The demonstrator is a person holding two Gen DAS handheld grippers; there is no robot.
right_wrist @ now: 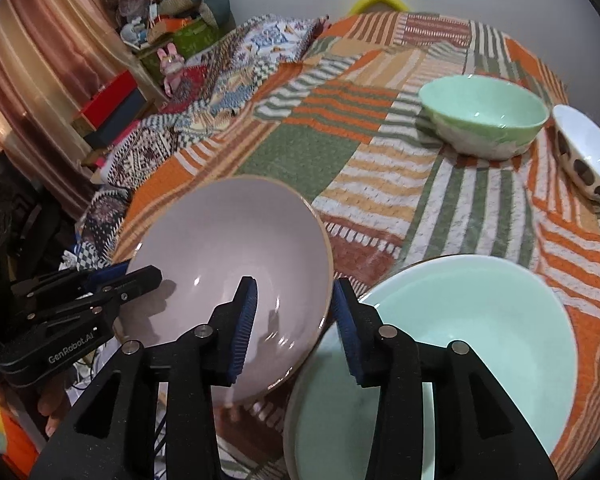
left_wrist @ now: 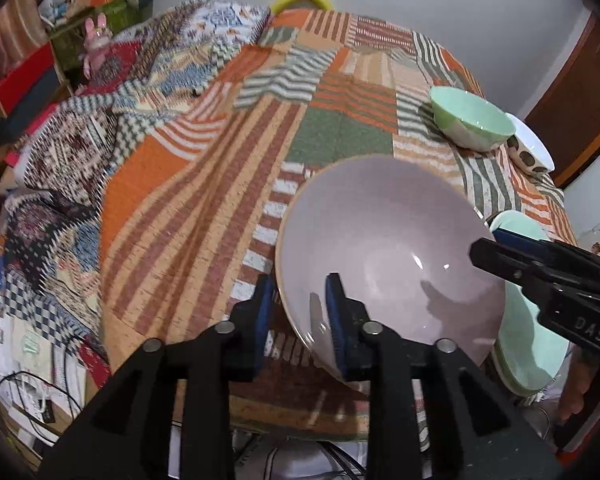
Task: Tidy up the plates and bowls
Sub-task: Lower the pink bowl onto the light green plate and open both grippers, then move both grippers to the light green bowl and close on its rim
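Left wrist view: the left gripper (left_wrist: 300, 312) straddles the near rim of the lilac bowl (left_wrist: 388, 248), pads apart. Right gripper (right_wrist: 294, 320) straddles its opposite rim, pads apart, beside the mint plate (right_wrist: 480, 320) on the patchwork cloth (right_wrist: 340, 152).

A wide pale lilac bowl (right_wrist: 228, 248) is sitting tilted, its edge overlapping a pale mint plate (right_wrist: 472, 320). Farther back, a green bowl (right_wrist: 484, 112) is standing upright beside a white spotted bowl (right_wrist: 588, 152).

large bowl (right_wrist: 228, 256) left of plate (right_wrist: 480, 320) | two bowls (right_wrist: 484, 116) behind
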